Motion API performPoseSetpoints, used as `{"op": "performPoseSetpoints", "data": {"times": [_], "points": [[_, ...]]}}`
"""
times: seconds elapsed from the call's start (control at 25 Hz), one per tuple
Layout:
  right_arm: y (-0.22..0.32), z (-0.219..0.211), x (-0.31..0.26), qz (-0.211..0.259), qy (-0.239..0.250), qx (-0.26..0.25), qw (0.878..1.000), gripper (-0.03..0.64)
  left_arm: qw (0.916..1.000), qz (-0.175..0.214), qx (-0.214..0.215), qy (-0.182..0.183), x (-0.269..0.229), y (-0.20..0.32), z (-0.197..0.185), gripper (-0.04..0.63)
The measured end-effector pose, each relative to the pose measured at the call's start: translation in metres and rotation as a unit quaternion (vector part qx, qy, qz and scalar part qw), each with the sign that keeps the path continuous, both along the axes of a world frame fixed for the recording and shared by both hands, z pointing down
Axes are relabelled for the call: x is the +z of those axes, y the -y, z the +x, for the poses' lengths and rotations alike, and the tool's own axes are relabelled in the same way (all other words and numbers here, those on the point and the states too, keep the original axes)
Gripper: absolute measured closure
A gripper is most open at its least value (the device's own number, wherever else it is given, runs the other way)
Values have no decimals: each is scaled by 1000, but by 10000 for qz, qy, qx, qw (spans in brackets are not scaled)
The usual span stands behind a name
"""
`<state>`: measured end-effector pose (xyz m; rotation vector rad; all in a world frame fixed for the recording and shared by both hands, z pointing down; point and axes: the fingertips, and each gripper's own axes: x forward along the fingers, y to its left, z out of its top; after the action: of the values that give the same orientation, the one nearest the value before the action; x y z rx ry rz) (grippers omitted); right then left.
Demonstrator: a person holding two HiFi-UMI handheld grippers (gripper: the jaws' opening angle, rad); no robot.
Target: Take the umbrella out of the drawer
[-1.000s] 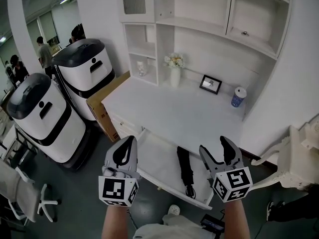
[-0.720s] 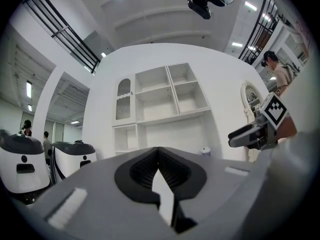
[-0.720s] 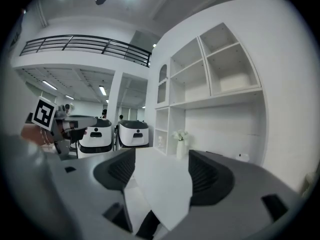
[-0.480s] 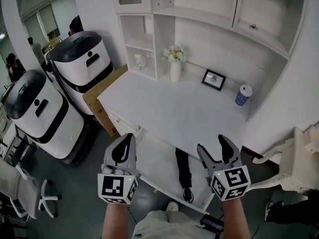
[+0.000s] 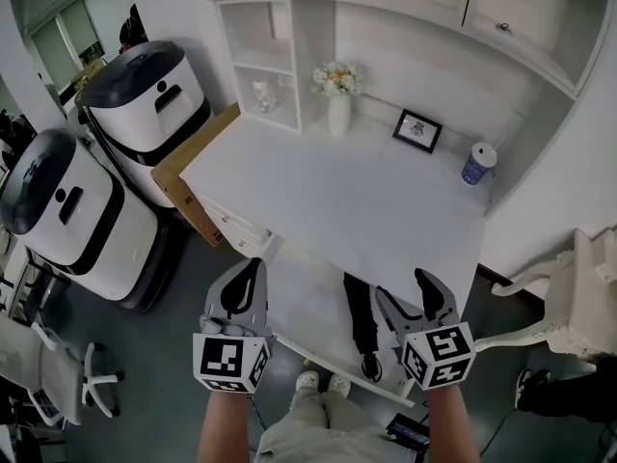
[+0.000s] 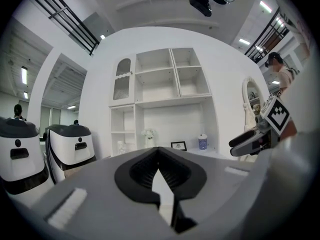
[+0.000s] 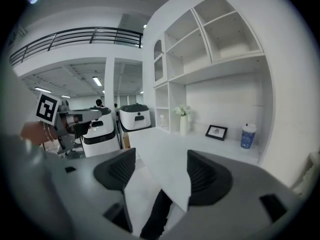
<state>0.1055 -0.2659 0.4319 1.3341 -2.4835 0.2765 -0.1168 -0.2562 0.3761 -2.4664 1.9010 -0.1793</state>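
Observation:
A black folded umbrella lies lengthwise in the open white drawer under the desk's front edge, its strap loop toward me. My right gripper hangs open just right of the umbrella and above it, nothing between its jaws. In the right gripper view the umbrella shows low between the spread jaws of that gripper. My left gripper hovers over the drawer's left end, away from the umbrella. In its own view the left gripper has its jaws together, holding nothing.
The white desk carries a vase of flowers, a picture frame and a blue cup along the back. Two white machines and a cardboard box stand left. A white chair stands right.
The head view has shifted forward and tilted down more. Both grippers now sit lower in that view, the right one closer beside the umbrella. Jaw states are unchanged.

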Motion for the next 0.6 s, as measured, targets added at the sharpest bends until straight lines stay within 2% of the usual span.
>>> {"op": "performPoseSetpoints", "data": {"times": [0.28,0.6], "points": [[-11,-9,46,-576,-182,69,9981,314,9992,-325,214,-61,28,9,1,588],[-15,-14,104,-1449,-481,36,9883,314,9974,-635,325,-97,54,14,2,588]]}}
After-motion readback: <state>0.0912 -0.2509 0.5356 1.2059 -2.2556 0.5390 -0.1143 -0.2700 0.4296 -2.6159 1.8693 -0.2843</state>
